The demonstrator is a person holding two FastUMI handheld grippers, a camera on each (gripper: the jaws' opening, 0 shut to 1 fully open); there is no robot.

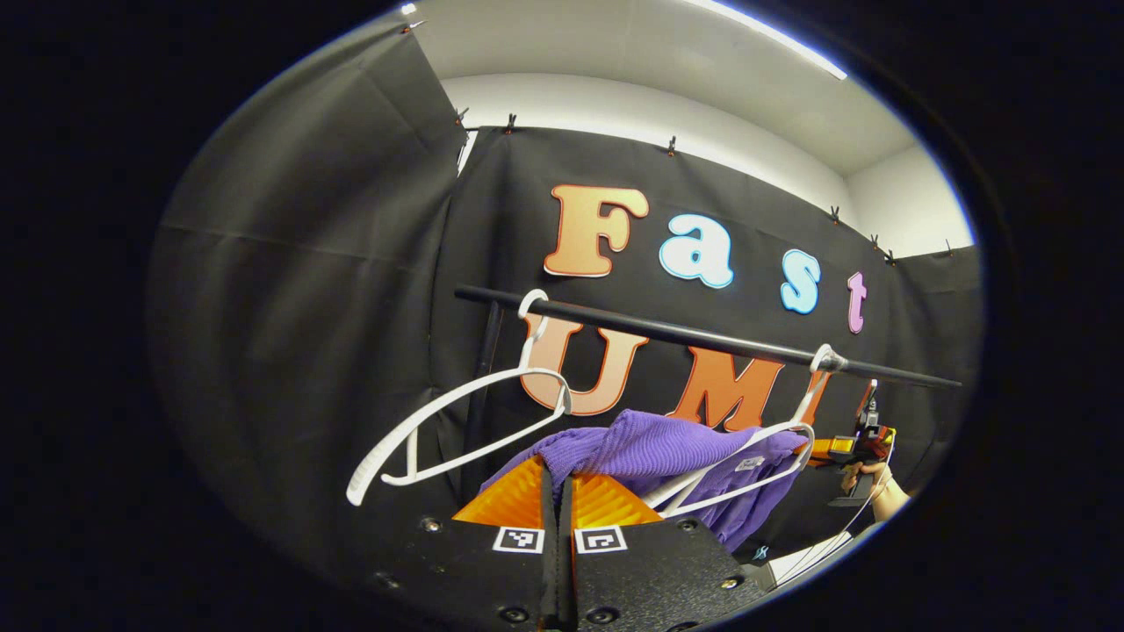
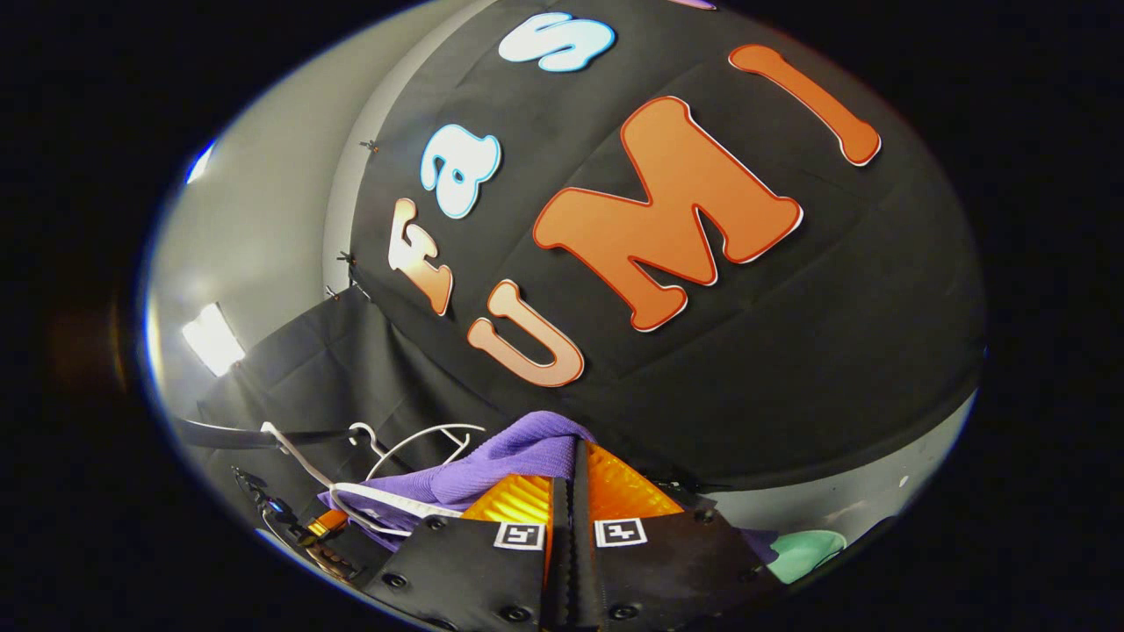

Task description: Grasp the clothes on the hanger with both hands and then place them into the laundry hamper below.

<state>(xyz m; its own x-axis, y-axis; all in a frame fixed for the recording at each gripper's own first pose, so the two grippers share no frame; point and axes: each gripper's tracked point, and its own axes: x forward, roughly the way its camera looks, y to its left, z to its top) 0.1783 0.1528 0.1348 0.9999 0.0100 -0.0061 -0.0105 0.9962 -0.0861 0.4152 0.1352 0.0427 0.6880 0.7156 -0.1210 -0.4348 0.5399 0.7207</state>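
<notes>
- Gripping a ribbed purple garment (image 1: pixel 650 448), the left gripper (image 1: pixel 557 491) has its fingers pressed together on the knit fabric.
- Right gripper (image 2: pixel 571 491) likewise pinches the garment (image 2: pixel 527 456), fingers closed on it.
- Two white plastic hangers (image 1: pixel 457 421) hang from a black rail (image 1: pixel 702 338); one carries the garment.
- Small white garment label (image 1: pixel 749 463), unreadable.

Ribbed purple knit garment (image 1: pixel 654 449), smooth white plastic hangers (image 1: pixel 457 421), matt black rail (image 1: pixel 702 335).
</notes>
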